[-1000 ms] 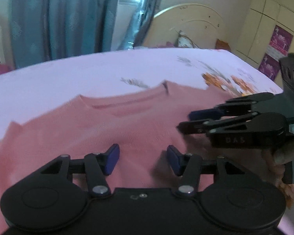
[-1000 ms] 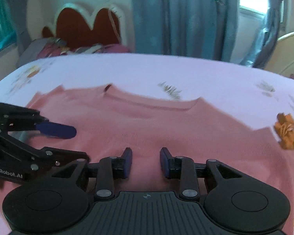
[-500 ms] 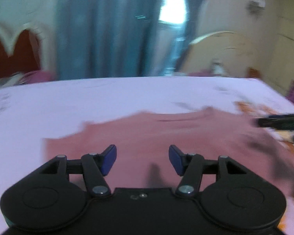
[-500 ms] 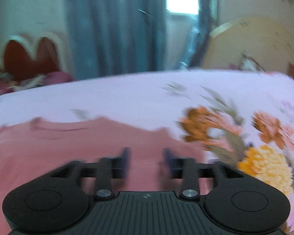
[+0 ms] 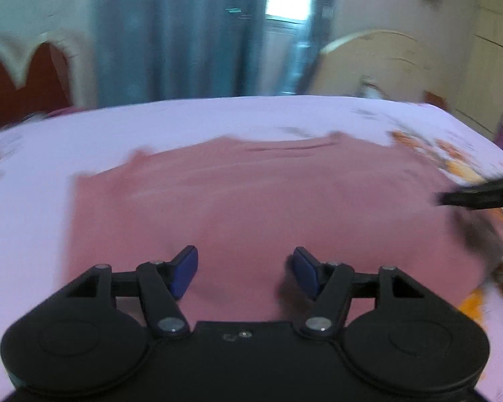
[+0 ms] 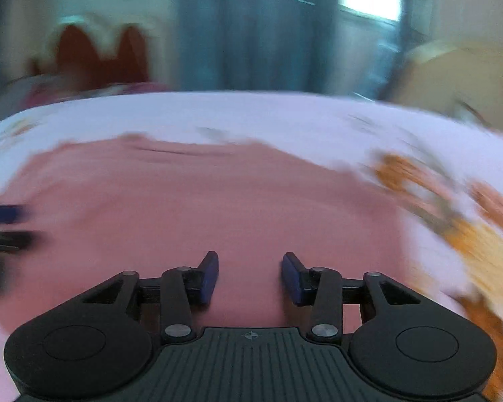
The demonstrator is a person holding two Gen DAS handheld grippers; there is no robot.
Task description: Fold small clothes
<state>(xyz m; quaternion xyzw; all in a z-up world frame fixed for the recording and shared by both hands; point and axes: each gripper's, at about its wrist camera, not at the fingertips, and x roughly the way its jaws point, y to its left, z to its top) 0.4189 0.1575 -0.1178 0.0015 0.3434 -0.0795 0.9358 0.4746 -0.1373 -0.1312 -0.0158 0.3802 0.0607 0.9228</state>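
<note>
Both wrist views overlook one pink shirt (image 5: 251,201).

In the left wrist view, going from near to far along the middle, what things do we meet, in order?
left gripper → pink shirt → bed sheet → blue curtain

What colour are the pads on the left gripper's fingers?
Blue pads on black fingers, clearest in the left wrist view.

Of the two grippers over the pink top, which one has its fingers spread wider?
The left gripper: its jaws have been opening and gape wider above the pink top. The right gripper, just closing, shows a narrower gap. Neither holds cloth.
</note>
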